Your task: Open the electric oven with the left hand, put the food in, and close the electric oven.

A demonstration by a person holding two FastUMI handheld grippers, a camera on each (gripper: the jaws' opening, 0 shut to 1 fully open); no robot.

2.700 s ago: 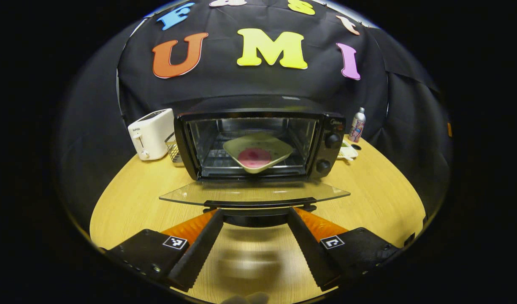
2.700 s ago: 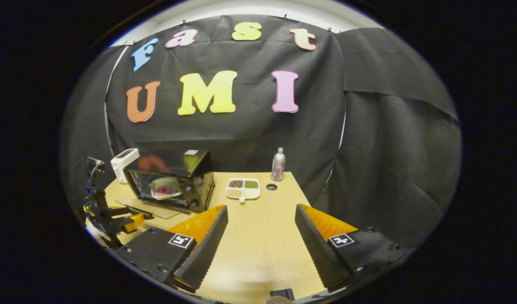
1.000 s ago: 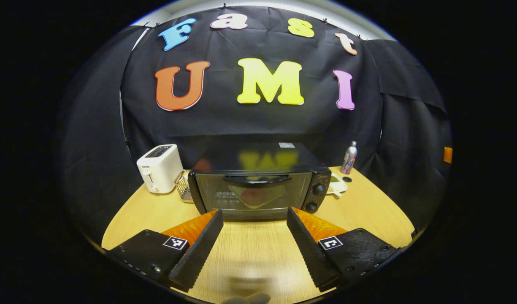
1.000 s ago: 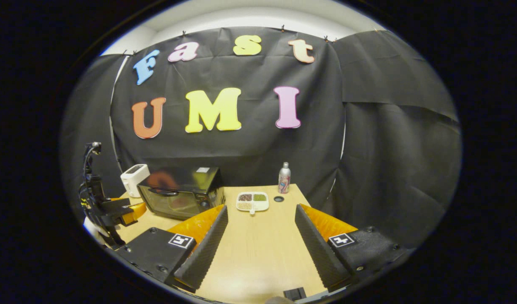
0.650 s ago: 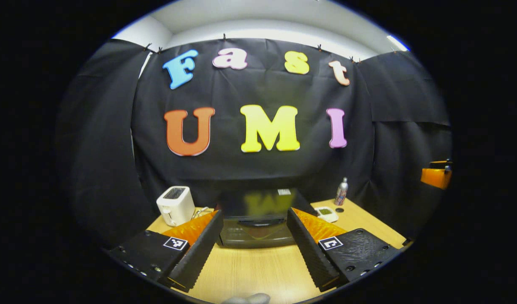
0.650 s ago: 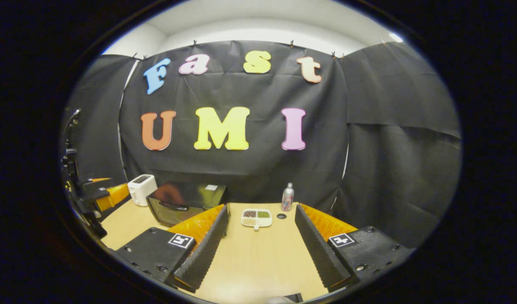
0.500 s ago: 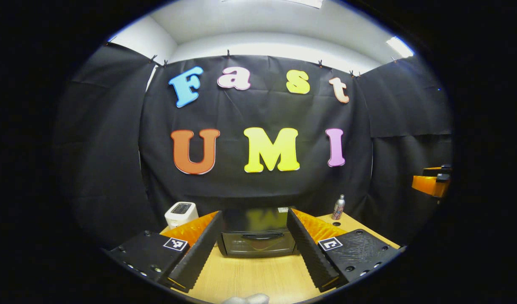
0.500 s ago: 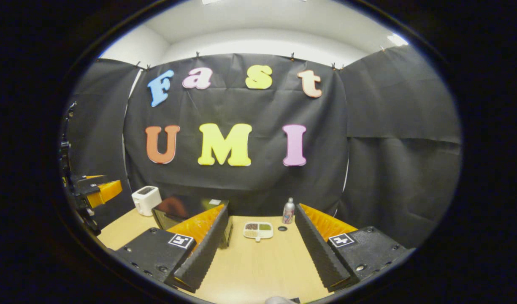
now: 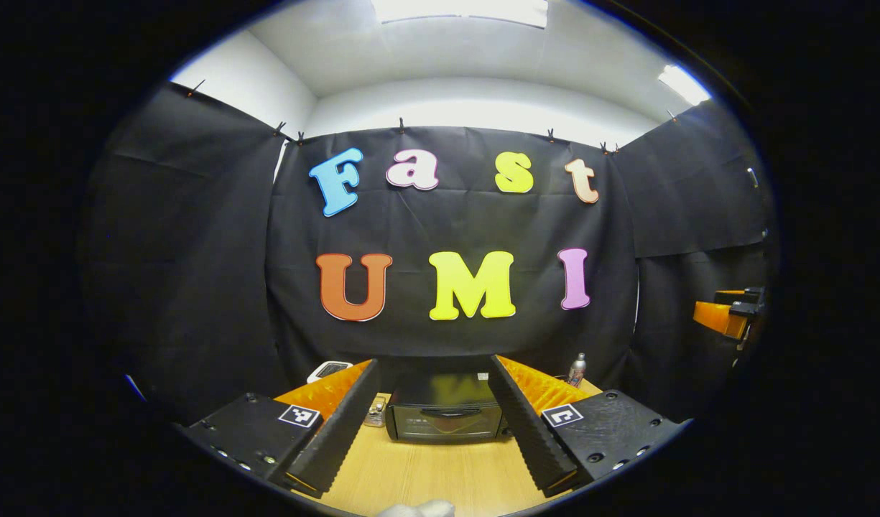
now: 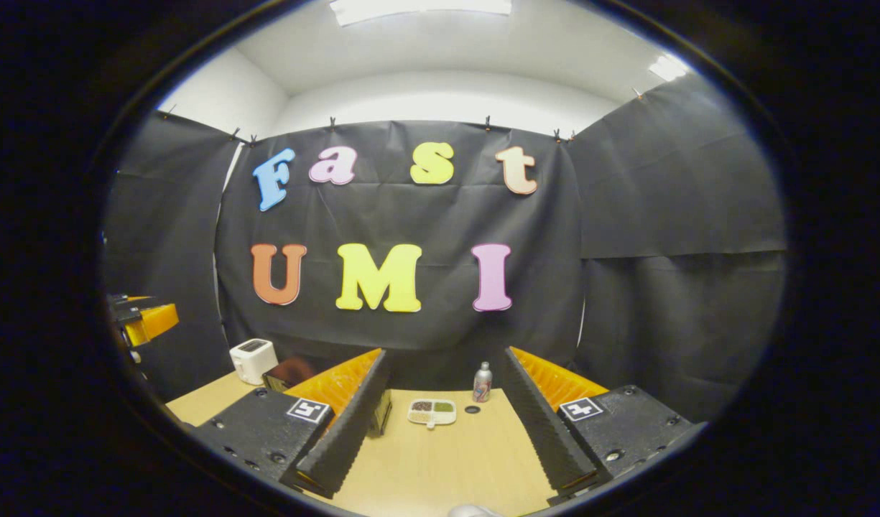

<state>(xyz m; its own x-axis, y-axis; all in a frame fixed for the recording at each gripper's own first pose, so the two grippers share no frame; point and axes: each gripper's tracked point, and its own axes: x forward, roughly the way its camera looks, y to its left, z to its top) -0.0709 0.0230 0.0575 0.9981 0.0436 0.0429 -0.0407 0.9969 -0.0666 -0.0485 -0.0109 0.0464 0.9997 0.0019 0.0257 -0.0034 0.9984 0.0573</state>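
Note:
The black electric oven (image 9: 443,415) stands on the wooden table (image 9: 425,474) with its glass door shut, far off in the left gripper view. What lies behind the dark glass is too dim to make out. My left gripper (image 9: 432,365) is open and holds nothing, well back from the oven and raised above the table. In the right gripper view the oven (image 10: 287,373) is mostly hidden behind a finger. My right gripper (image 10: 445,355) is open too, high over the table's right half. Each gripper shows at the other view's edge: the right gripper (image 9: 727,316), the left gripper (image 10: 141,319).
A white toaster (image 10: 253,359) and a small wire basket (image 9: 373,414) stand left of the oven. To its right are a white divided tray (image 10: 432,411) of grains, a small dark ring (image 10: 472,410) and a metal bottle (image 10: 482,382).
The oven door, down flat with a plate of food inside 2.7 s ago, now stands shut. Both grippers have drawn back and risen, so the oven looks smaller and lower.

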